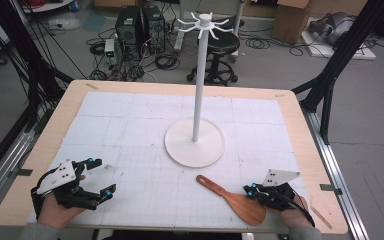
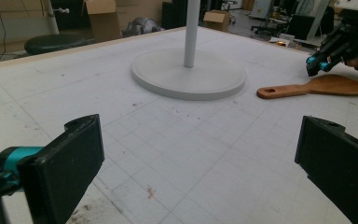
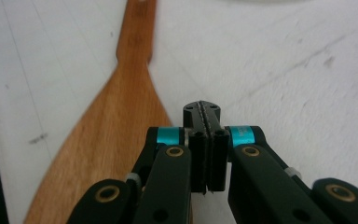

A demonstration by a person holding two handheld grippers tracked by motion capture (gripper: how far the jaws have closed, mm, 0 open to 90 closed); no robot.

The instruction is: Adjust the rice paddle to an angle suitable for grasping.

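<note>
My right gripper (image 1: 250, 189) has its jaws pressed together on nothing, hovering at the edge of the wooden spatula's (image 1: 232, 199) blade, which lies flat on the table (image 1: 145, 120) just to its left. If I go down like this, I reckon the closed tips would only shove the spatula sideways or off the near edge; the jaws must part first. The stand (image 1: 195, 142) sits ahead, well apart. My left gripper (image 1: 99, 176) rests low on its side, jaws spread wide and empty, pointing across the table.
</note>
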